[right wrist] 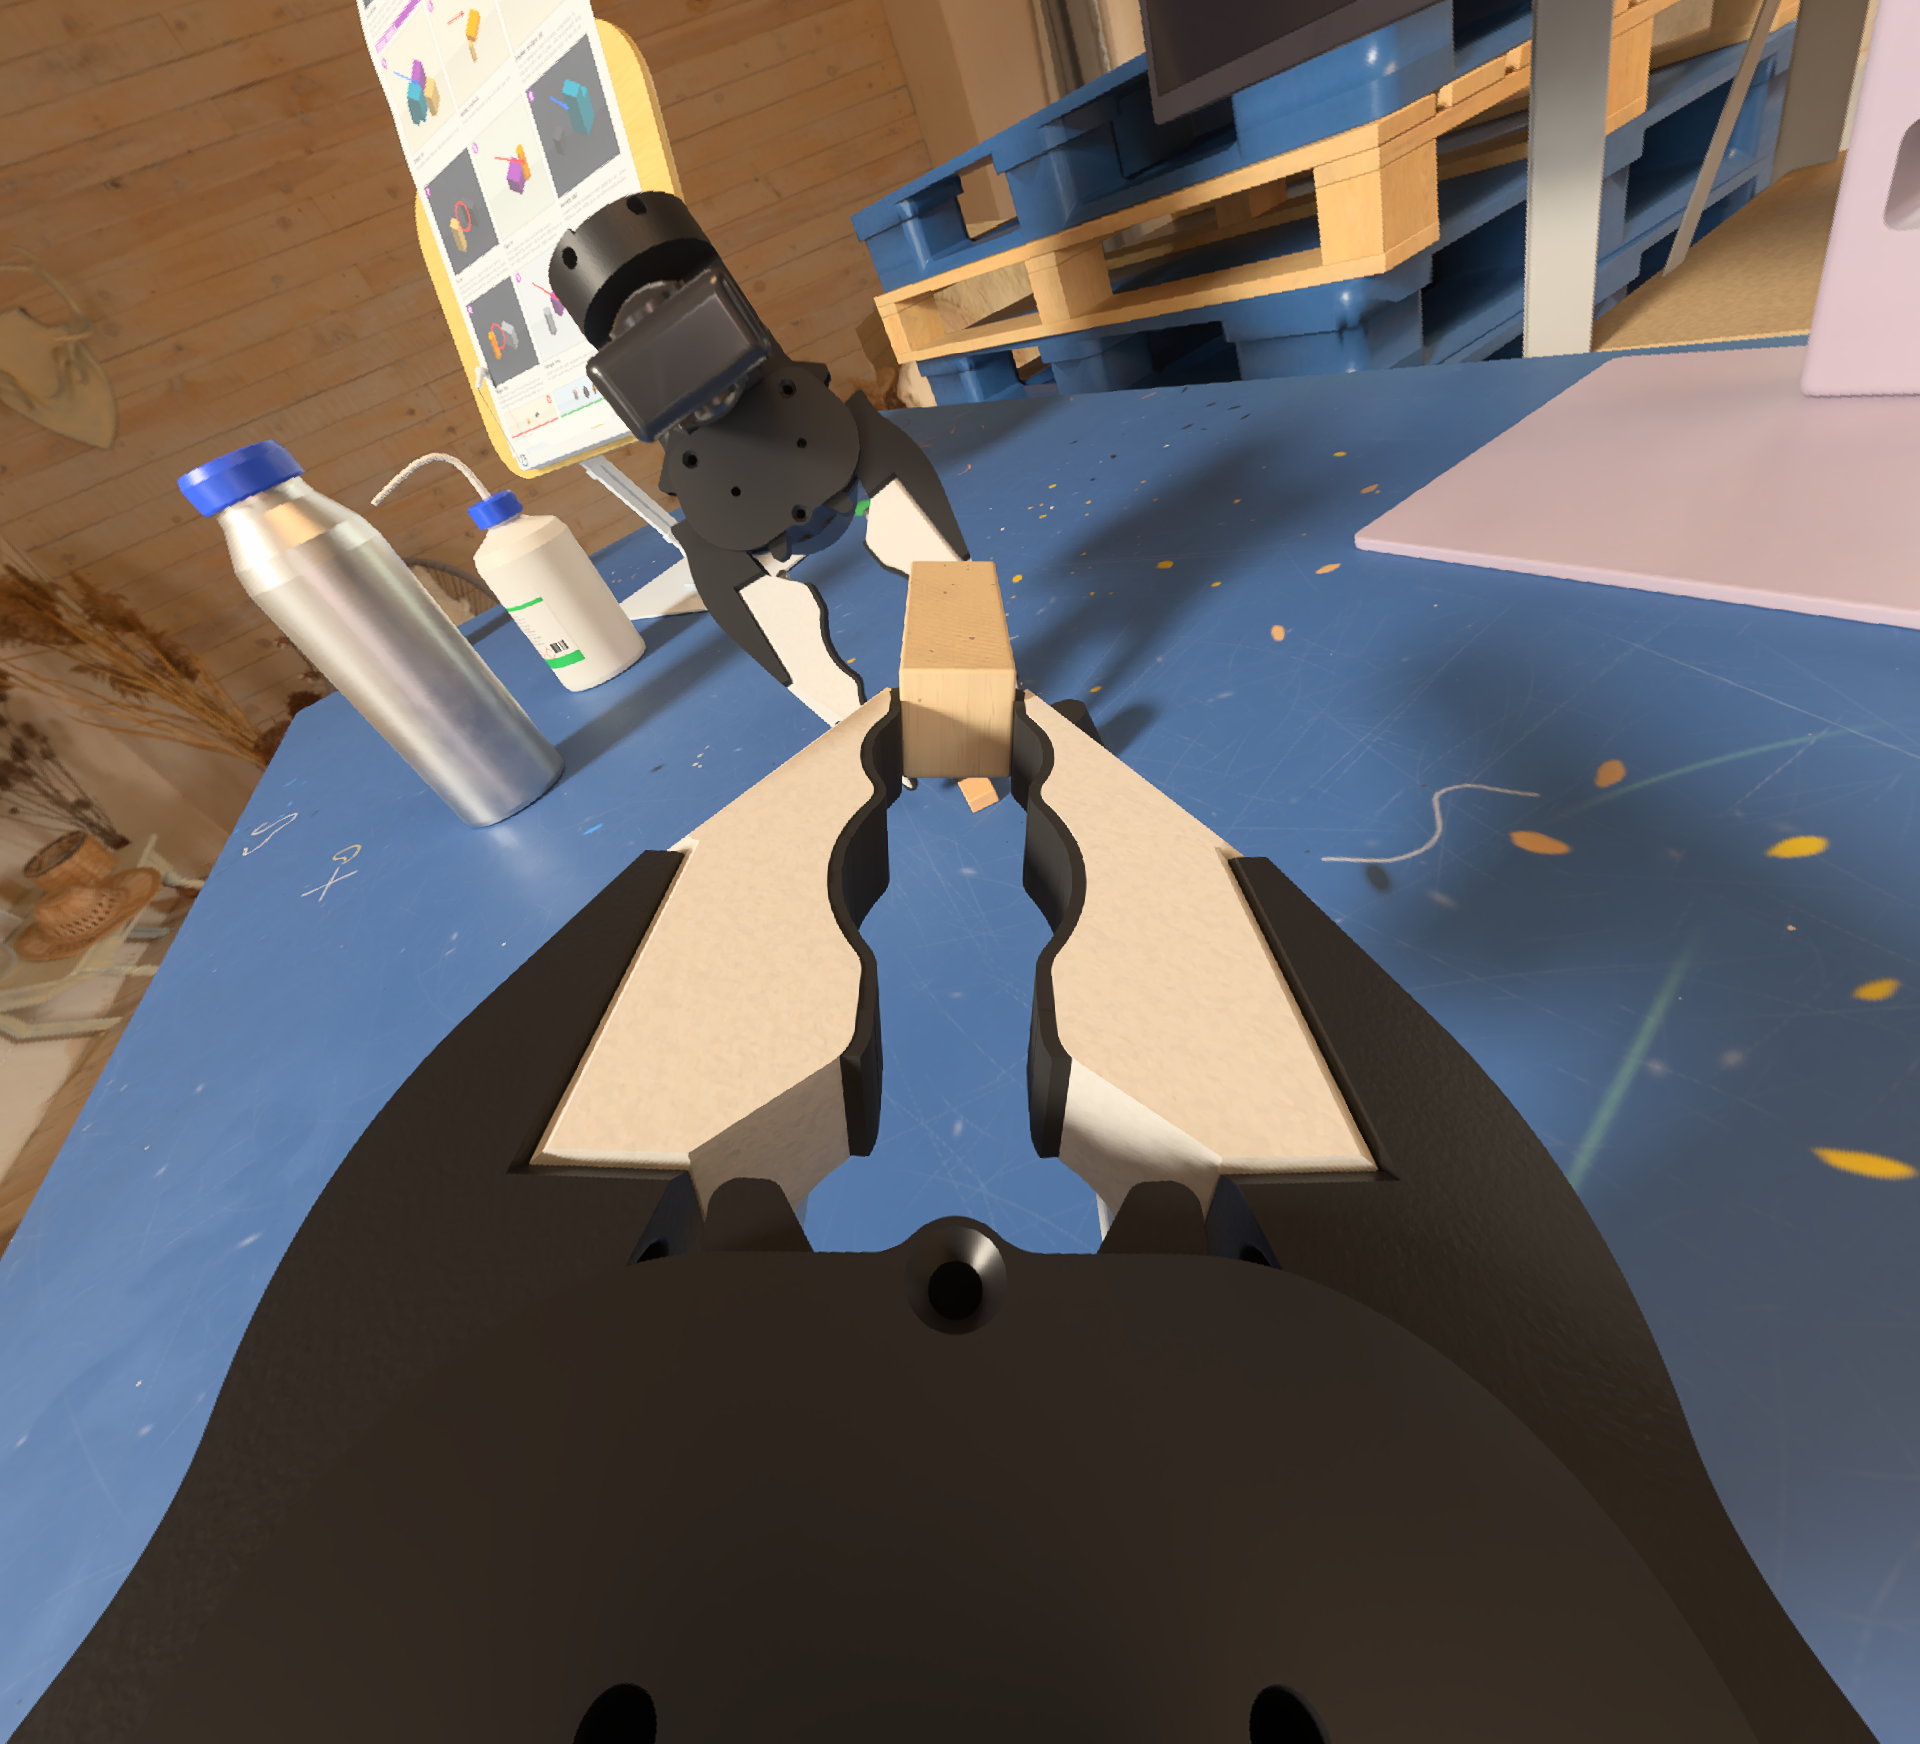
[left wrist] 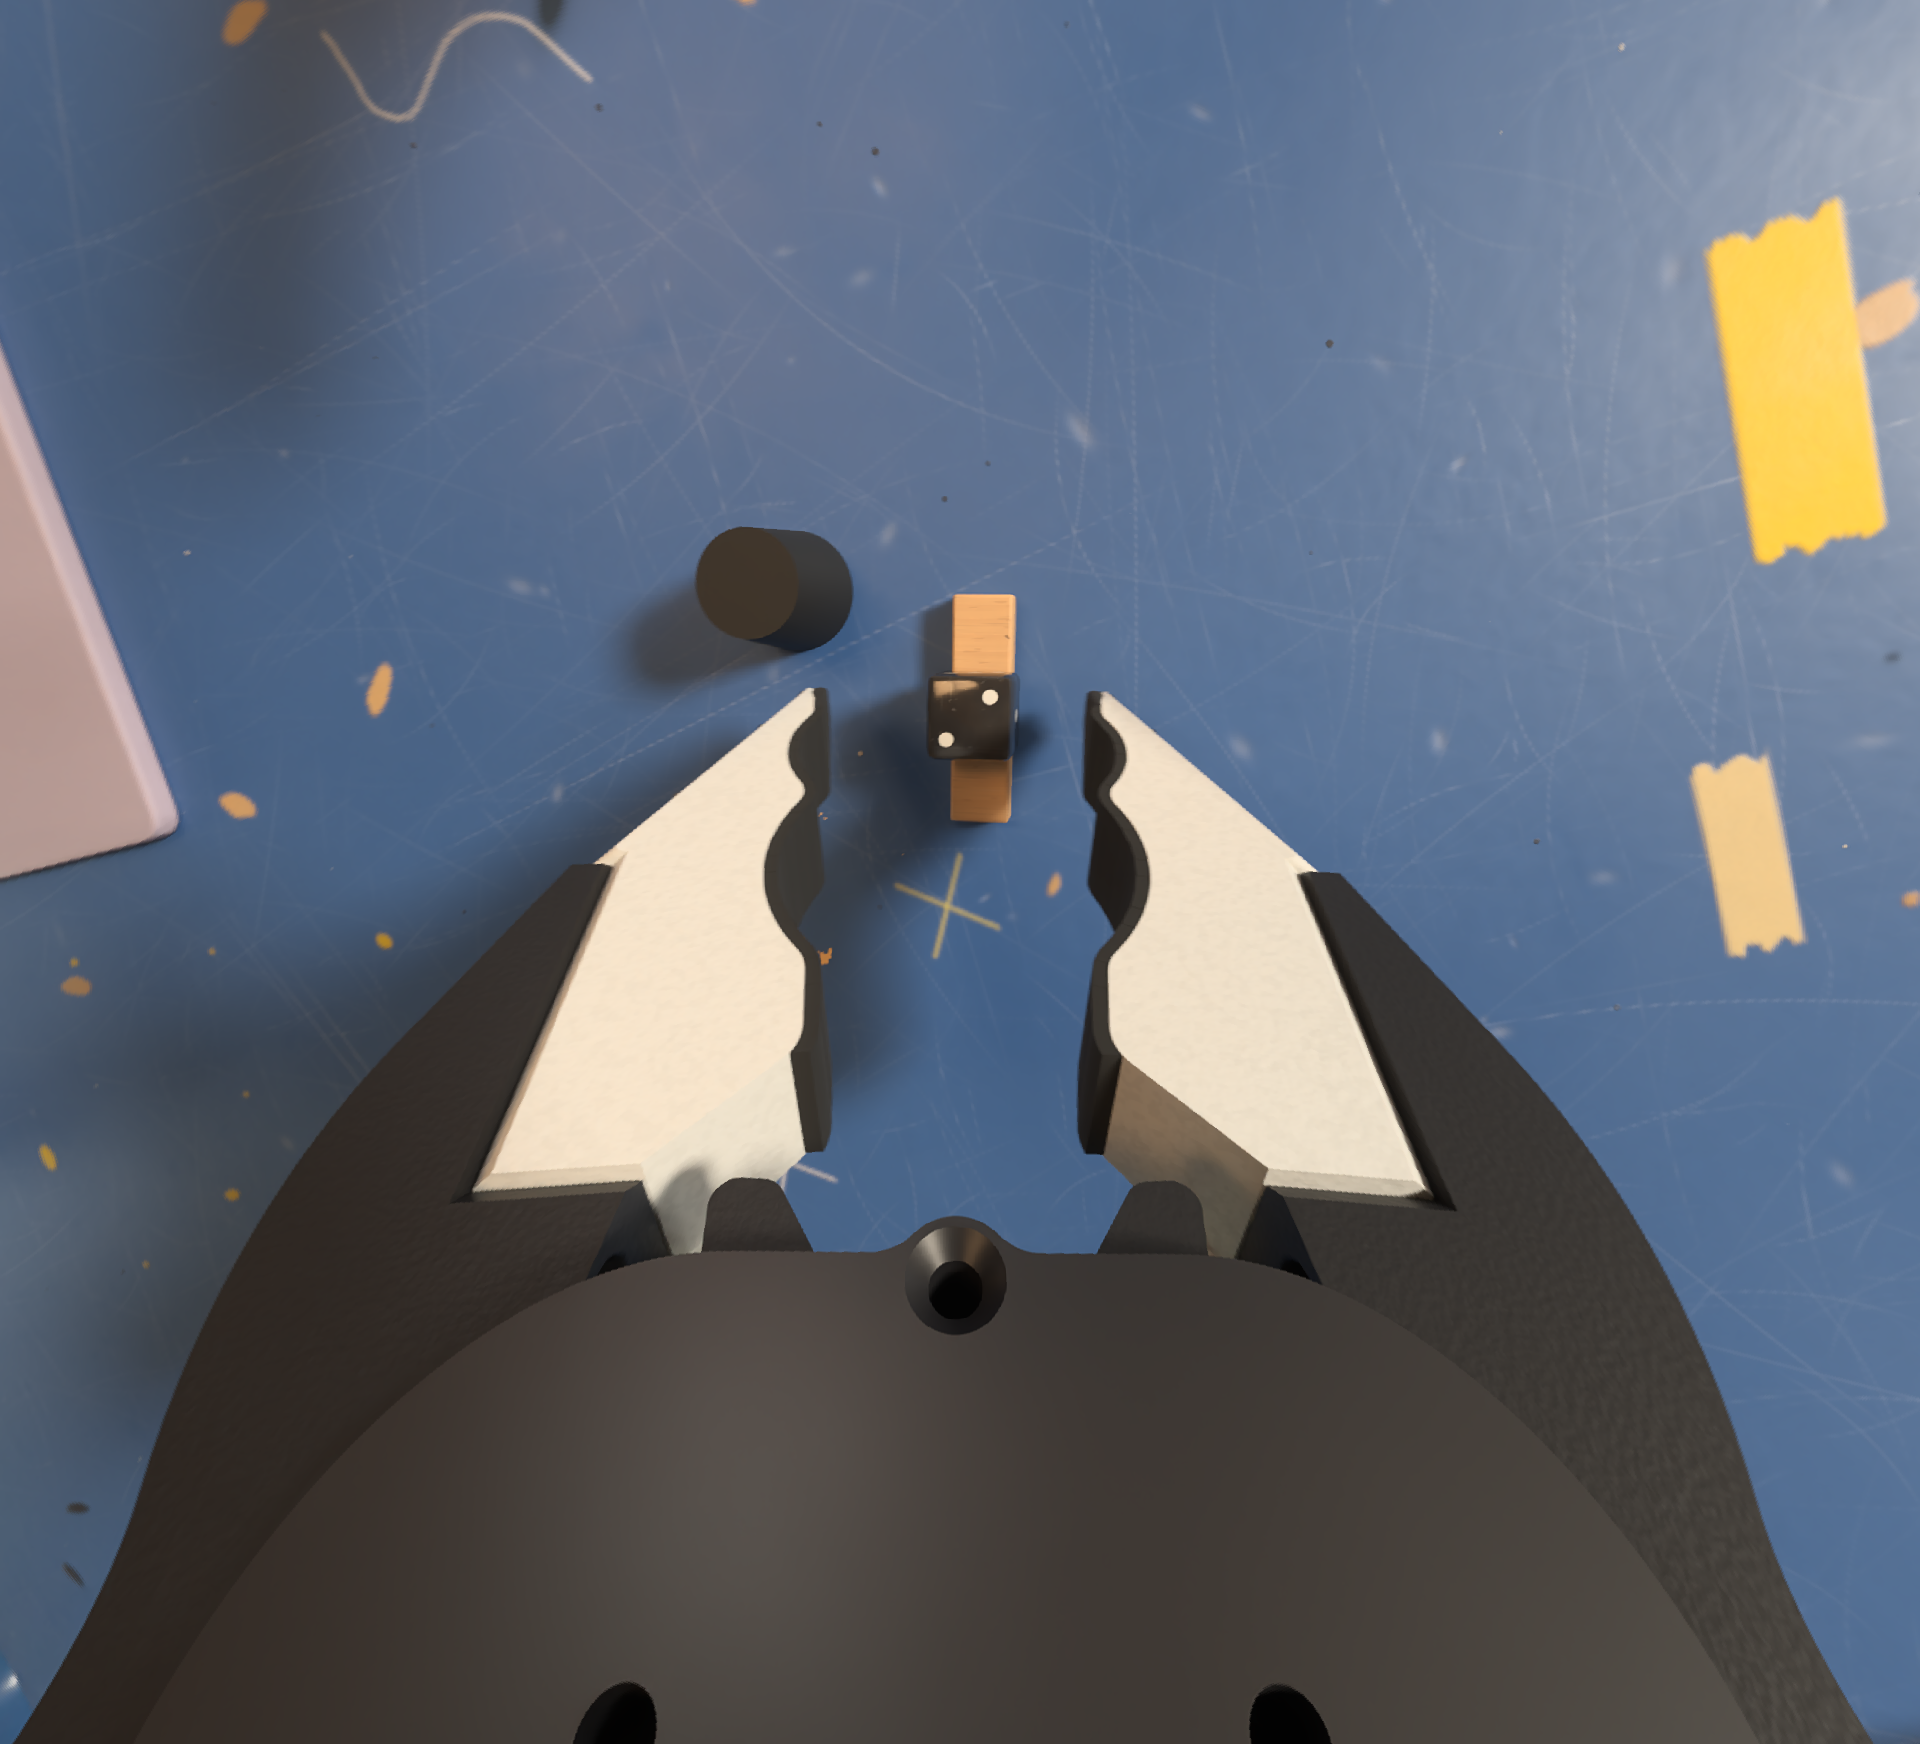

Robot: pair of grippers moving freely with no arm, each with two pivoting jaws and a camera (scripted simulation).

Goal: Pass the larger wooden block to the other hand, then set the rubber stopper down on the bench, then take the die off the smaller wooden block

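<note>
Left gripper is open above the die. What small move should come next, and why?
Probably lower the left gripper straight down around the die. Its open fingers already straddle the die on the small block, the stopper lies on the bench, and the right gripper holds the large block.

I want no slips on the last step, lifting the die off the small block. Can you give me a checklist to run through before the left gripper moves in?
1. Larger wooden block passed over: ok, the right gripper is shut on it, above the bench.
2. Rubber stopper set down: ok, it lies on the bench, apart from the smaller block.
3. Die in place: ok, it sits on the smaller wooden block.
4. Left gripper ready: ok, open and empty, wider than the die.
5. Alignment: ok, the die shows between the fingertips.
6. Height above the die: cannot tell from the left wrist view.
</note>
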